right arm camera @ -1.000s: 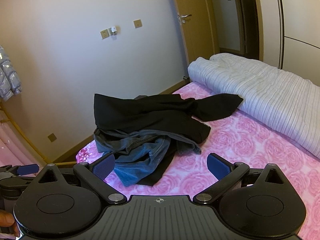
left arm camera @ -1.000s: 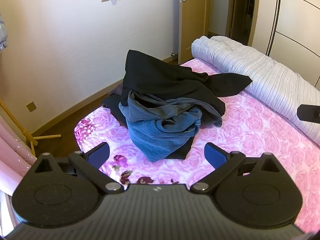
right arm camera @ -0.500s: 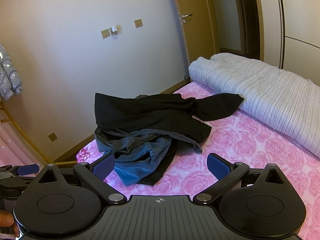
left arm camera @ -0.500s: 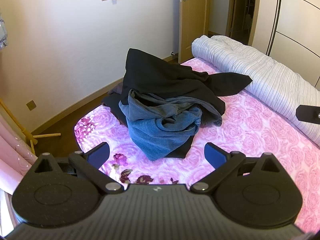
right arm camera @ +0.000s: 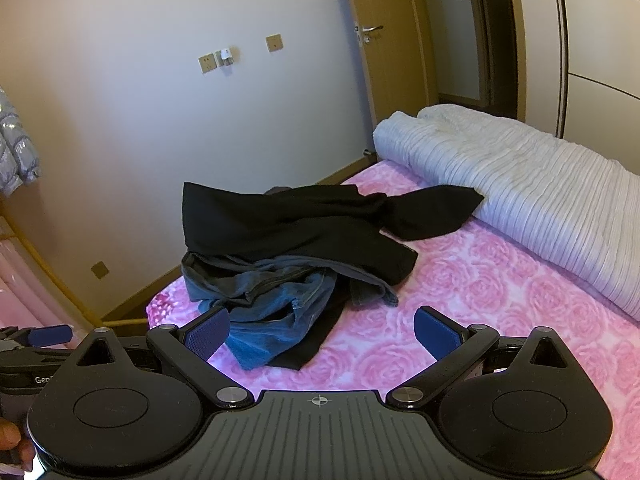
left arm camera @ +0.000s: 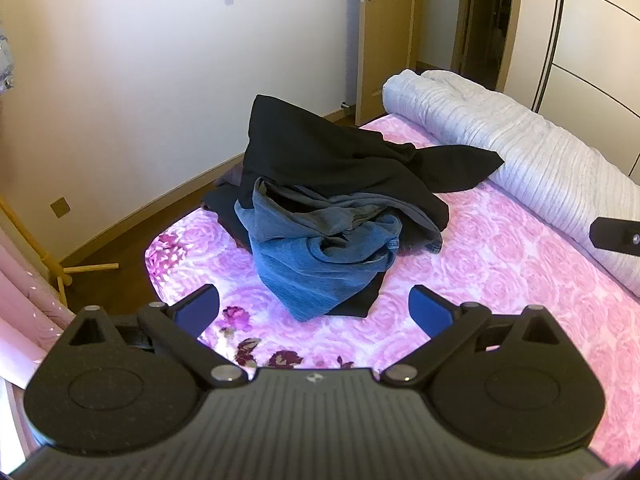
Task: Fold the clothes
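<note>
- Standing at the lower left of the left wrist view, the pink curtain point(left arm camera: 16, 320) and a yellow wooden rack point(left arm camera: 48, 260) crowd the bed's corner, so all the free working room lies to the right.
- Lower centre of that view, the left gripper point(left arm camera: 314, 306) hangs over the bed point(left arm camera: 500, 280) with its blue pads spread wide and nothing between them; it sits just short of the heap, probably held back while the person picks a piece to lift.
- Mid-frame, the clothes sit bunched near the bed's corner: the blue jeans point(left arm camera: 320, 264) crumpled in front, the black garment point(left arm camera: 332, 160) draped over and behind them, one black flap reaching right towards the bedding. Nothing is spread flat, so I'd judge no folding has begun.
- Upper right, the rolled white quilt point(left arm camera: 540, 152) lies pushed against the far side, presumably to leave pink sheet free for laying garments out.
- In the right wrist view, the right gripper point(right arm camera: 322, 330) is likewise released and empty, low in the frame, aimed at the same heap from slightly further right; its left pad overlaps the jeans' edge in the picture, though I can't tell whether it touches.
- A hand point(right arm camera: 10, 440) shows at that frame's lower left edge.
</note>
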A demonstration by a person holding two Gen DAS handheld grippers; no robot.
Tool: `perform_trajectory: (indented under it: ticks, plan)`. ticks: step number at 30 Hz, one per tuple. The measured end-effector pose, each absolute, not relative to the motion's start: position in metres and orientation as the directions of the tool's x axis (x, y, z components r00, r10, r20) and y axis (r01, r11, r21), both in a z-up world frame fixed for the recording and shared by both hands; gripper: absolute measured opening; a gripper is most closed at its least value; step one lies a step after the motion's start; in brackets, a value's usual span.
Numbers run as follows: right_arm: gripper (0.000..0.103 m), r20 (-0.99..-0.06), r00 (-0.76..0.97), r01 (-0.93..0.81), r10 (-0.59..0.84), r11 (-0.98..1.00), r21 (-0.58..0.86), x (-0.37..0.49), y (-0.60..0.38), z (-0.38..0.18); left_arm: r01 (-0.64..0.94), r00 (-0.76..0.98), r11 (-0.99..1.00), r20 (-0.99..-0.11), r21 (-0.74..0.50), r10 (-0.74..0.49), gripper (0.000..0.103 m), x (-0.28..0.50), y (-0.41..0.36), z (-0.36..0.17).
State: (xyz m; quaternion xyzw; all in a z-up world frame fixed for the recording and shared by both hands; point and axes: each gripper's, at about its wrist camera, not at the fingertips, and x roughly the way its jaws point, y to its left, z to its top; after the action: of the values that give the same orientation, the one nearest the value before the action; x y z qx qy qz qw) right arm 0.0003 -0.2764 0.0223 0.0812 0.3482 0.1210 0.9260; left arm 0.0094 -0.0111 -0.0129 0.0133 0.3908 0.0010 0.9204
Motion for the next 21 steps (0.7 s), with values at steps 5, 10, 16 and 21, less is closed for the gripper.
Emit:
perform_trajectory:
  ticks: [5, 10, 16, 21]
  plan:
    - [0.101, -0.629, 0.726, -0.161, 0.28, 0.957, 0.241, 0.001, -0.279, 0.021, 0.019, 0.695, 0.999, -0.719, 0.033, 0.011, 0.1, 0.011, -0.015, -0.012]
    - [0.101, -0.629, 0.724, -0.159, 0.283, 0.956, 0.247, 0.002, -0.282, 0.02, 0.019, 0.695, 0.999, -0.719, 0.037, 0.013, 0.1, 0.011, -0.016, -0.01]
    - [0.101, -0.622, 0.723, -0.176, 0.302, 0.95, 0.257, 0.002, -0.288, 0.018, 0.016, 0.691, 0.999, -0.722, 0.03, 0.01, 0.1, 0.008, -0.012, -0.011]
    - [0.101, -0.614, 0.732, -0.207, 0.295, 0.955, 0.211, 0.006, -0.287, 0.013, 0.006, 0.69, 1.0, -0.724, 0.015, 0.007, 0.099, 0.012, 0.002, -0.014]
